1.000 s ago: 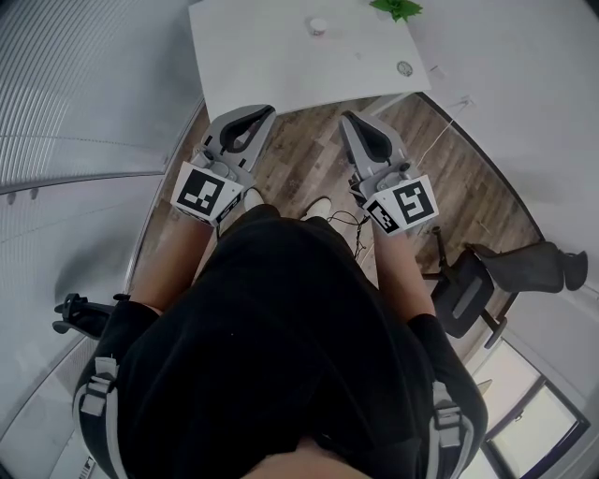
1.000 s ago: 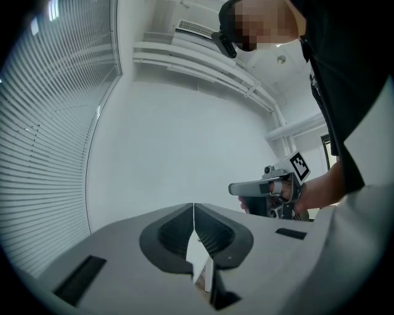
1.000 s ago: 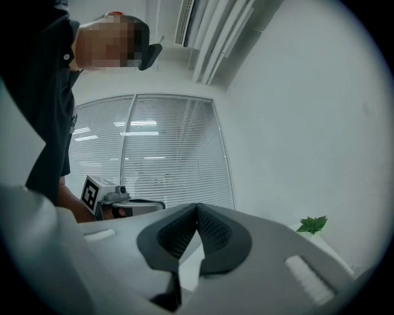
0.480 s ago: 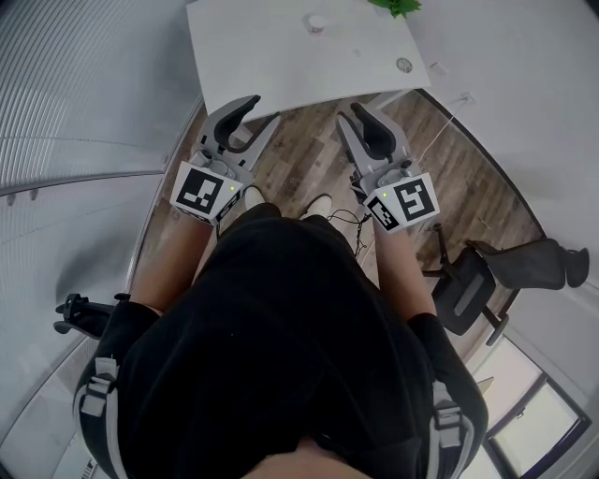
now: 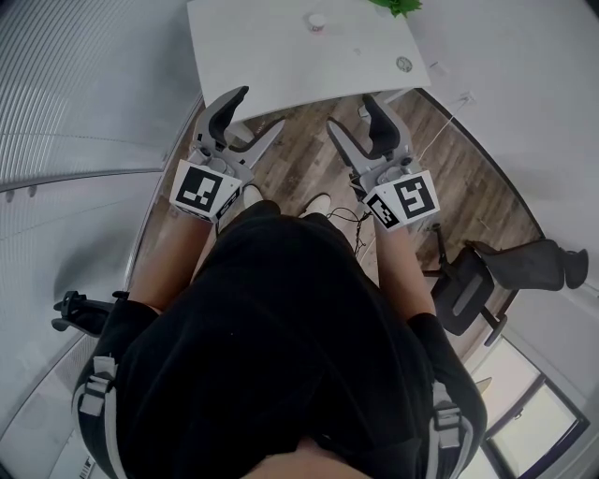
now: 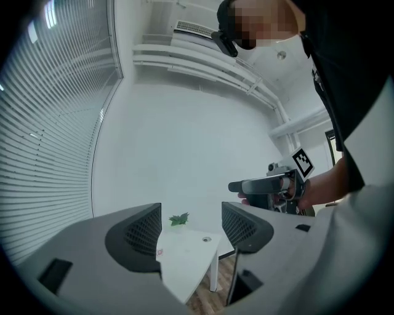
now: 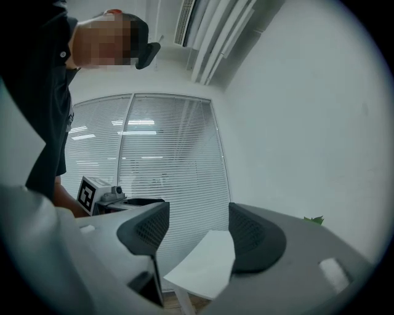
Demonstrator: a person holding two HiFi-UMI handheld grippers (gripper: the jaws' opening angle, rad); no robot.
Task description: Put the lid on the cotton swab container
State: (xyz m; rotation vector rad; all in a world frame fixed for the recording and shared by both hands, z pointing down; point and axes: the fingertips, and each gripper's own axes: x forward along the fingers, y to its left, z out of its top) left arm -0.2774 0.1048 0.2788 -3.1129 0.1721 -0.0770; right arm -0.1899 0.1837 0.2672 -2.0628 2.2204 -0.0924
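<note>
The person stands in front of a white tabletop (image 5: pixel 271 56) and holds both tools short of its near edge, above the wooden floor (image 5: pixel 309 168). The left hand-held gripper (image 5: pixel 262 107) points towards the near left corner of the tabletop. Its jaws have just been opening and now stand wide apart. In the left gripper view nothing is between them, only the far tabletop shows in the gap. The right hand-held gripper (image 5: pixel 351 112) points towards the near right part of the tabletop. Its jaws have also just been opening, they are well apart, and nothing is held there.

The cotton swab container (image 5: pixel 316 21) is a small round thing near the far edge of the tabletop, well apart from both tools. A flat round piece, which seems to be the lid (image 5: pixel 403 65), lies near the right edge of the tabletop, apart from the container. Both are too small to see in detail. A green plant (image 5: pixel 398 7) is at the far right corner of the tabletop. A black office chair (image 5: pixel 496 271) stands to the right of the tabletop, nearer to the person.
</note>
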